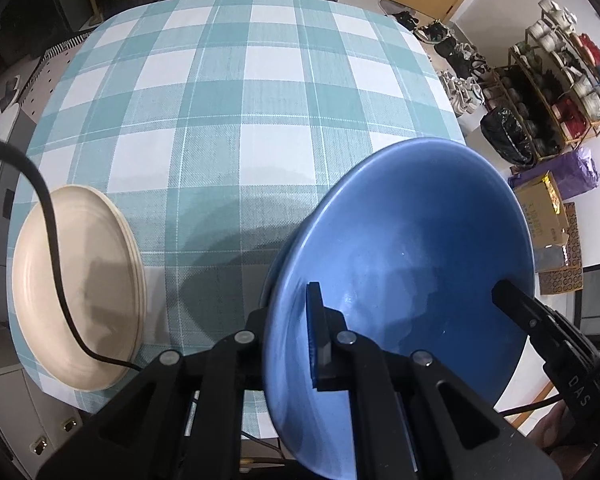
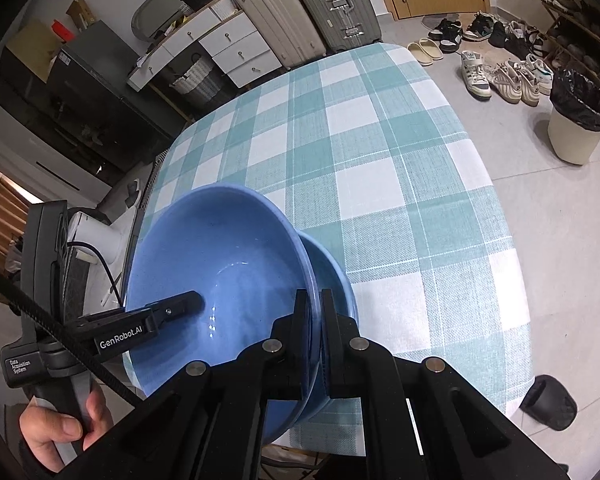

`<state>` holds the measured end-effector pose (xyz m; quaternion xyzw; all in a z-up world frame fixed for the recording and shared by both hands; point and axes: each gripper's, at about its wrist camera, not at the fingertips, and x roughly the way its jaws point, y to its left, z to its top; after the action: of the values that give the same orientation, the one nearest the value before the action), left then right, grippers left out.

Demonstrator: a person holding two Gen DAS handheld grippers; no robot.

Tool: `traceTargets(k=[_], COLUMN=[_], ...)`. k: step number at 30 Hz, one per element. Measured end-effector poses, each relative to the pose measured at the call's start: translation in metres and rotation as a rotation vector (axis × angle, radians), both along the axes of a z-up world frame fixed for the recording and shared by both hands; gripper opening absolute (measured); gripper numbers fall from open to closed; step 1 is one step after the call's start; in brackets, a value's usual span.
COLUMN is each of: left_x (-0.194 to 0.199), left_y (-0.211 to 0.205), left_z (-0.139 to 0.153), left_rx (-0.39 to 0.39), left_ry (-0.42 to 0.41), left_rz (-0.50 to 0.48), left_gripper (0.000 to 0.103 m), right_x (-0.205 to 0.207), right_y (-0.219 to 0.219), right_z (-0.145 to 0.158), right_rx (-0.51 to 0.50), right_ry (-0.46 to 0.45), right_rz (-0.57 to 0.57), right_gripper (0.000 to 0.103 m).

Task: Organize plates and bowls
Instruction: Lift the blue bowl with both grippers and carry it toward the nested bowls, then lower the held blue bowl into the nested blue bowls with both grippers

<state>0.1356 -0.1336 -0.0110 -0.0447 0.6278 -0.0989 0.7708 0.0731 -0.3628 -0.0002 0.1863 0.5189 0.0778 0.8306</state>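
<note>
Blue bowl (image 1: 400, 240), pinched by both grippers, tilts above a second bowl (image 2: 332, 276).

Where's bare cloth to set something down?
Free: the checked tablecloth from mid-table to the far edge by the suitcases. Crowded: near edge, cream plates on one side, blue bowl over another bowl.

Two blue bowls (image 2: 220, 264), one nested above the other (image 2: 332, 276), a stack of cream plates (image 1: 80, 292), count unclear, one desk (image 1: 228, 92) in a checked cloth, two suitcases (image 2: 276, 12) and one lined bin (image 2: 576, 120).
</note>
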Motion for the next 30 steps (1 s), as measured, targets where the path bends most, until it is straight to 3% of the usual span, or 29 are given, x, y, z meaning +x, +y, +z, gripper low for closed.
traceTargets(k=[16,30], left_x=[-0.010,-0.018], left_y=[-0.013,-0.027], left_z=[-0.005,-0.008], left_rx=[0.111,0.204], left_ry=[-0.040,-0.122], left_rz=[-0.046,-0.082], left_gripper=[0.007,0.011], right_x=[-0.005,-0.006], right_y=[0.009,0.013], right_z=[-0.015,-0.020], right_rx=[-0.113,-0.202], right_ry=[0.021,-0.028], right_rz=[0.007,0.015], right_gripper=[0.006,0.008])
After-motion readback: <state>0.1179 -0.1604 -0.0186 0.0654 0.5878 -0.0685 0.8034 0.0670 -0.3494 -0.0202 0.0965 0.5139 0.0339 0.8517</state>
